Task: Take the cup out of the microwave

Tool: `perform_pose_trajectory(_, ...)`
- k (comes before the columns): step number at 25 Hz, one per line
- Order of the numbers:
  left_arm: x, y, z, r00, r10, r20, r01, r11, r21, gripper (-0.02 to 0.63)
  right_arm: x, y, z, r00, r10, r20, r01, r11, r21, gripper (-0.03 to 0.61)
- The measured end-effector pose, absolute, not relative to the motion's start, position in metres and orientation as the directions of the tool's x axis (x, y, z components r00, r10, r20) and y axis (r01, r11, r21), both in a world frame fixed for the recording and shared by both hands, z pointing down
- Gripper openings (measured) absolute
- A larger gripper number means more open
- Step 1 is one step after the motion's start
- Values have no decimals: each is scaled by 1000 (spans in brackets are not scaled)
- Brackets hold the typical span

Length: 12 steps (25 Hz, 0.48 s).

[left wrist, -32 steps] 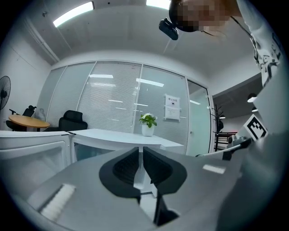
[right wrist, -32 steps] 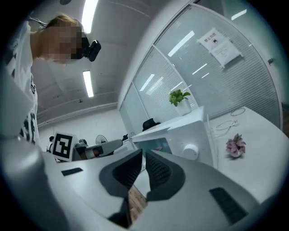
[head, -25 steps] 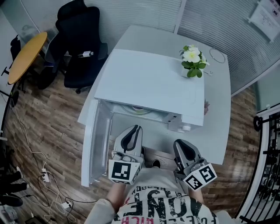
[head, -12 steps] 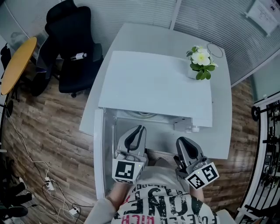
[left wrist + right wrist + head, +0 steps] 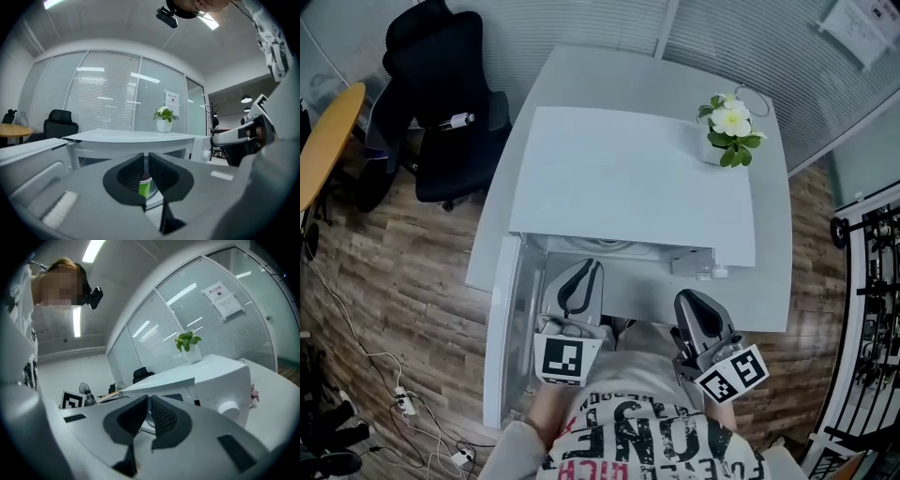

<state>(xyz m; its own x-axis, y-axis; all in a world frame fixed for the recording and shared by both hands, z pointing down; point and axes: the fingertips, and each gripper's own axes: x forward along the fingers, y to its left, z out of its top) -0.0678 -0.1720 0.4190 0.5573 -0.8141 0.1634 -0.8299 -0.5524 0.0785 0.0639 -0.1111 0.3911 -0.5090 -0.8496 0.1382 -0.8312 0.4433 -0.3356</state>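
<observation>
Notably, left gripper (image 5: 584, 270) and right gripper (image 5: 692, 307) had fingers together, empty; fingers should part before reaching the cup (image 5: 145, 186) inside the microwave (image 5: 637, 178)

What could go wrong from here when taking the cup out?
1. The left gripper faces the cup with jaws shut; going in like this may knock it over.
2. The open door stands close on its left; a swing may hit it.
3. Bumping the microwave may shake the flower pot on top.
</observation>
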Motion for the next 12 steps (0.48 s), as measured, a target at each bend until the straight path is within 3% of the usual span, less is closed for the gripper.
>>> perform_pose_trajectory(12,-58,-188,426,577,-795,187,-796,-599,-90,18,71,-133,395,-527,-840,130,-815,456,-358,25)
